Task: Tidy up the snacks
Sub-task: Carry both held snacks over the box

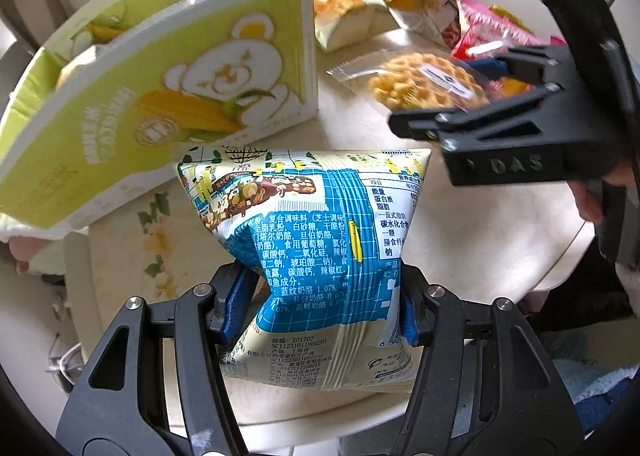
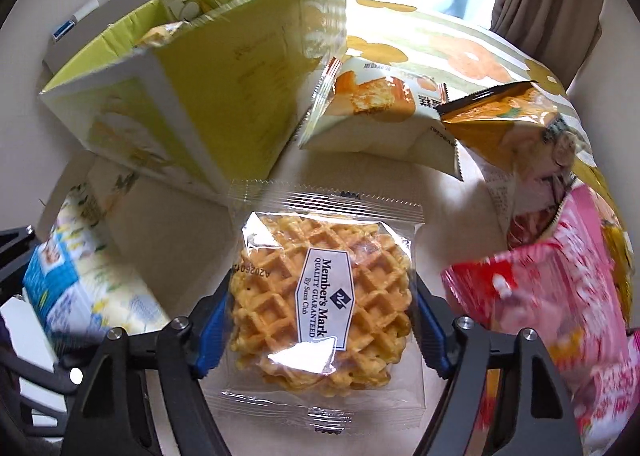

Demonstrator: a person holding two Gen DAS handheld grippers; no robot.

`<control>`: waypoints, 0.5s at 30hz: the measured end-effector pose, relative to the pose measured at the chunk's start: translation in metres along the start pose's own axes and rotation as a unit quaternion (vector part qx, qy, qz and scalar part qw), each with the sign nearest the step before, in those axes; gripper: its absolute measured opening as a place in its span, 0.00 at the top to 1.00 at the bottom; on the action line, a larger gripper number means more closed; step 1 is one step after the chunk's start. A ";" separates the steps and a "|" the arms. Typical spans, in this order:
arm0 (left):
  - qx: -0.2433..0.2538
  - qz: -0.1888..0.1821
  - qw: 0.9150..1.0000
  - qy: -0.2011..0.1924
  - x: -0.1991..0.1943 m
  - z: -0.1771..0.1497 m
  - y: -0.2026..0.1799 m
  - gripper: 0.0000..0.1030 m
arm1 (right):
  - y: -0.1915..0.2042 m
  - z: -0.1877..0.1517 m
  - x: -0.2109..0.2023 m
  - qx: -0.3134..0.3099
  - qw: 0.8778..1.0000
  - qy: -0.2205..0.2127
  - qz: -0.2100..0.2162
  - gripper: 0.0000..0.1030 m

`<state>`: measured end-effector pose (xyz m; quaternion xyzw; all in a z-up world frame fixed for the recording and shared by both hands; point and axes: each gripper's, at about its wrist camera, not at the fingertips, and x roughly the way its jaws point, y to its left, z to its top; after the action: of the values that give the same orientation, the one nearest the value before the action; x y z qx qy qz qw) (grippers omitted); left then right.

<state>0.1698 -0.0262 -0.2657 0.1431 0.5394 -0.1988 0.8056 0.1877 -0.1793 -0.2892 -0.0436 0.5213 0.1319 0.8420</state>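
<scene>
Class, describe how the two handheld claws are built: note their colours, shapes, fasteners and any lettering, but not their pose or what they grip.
Both claws are matte black plastic with triangular cut-outs in the arms, silver round screws at the joints and blue pads on the fingers. The left claw shows white scuffs near its base. The right claw looks alike; in the left view its body carries raised letters "DAS", and a green light glows above it.

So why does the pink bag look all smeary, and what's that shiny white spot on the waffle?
Right wrist view: the pink bag is smeared by motion blur near the fisheye edge; the white spot is window glare on the waffle packet. Left wrist view: the blue-and-cream bag in the claw is sharp, while the green box looks curved.
</scene>
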 end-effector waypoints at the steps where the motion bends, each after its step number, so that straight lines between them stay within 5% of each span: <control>1: -0.003 0.002 1.000 -0.004 -0.005 0.001 0.000 0.47 | 0.000 0.000 -0.005 0.002 1.000 -0.002 0.001 0.29; 15: -0.105 0.027 0.990 -0.095 -0.114 0.032 0.050 0.47 | 0.002 0.034 -0.134 -0.015 0.997 -0.076 0.012 0.29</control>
<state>0.1807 0.0226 -0.1469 0.0527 0.4744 -0.1317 0.8688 0.1601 -0.1940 -0.1543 -0.0394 0.4538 0.1530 0.8770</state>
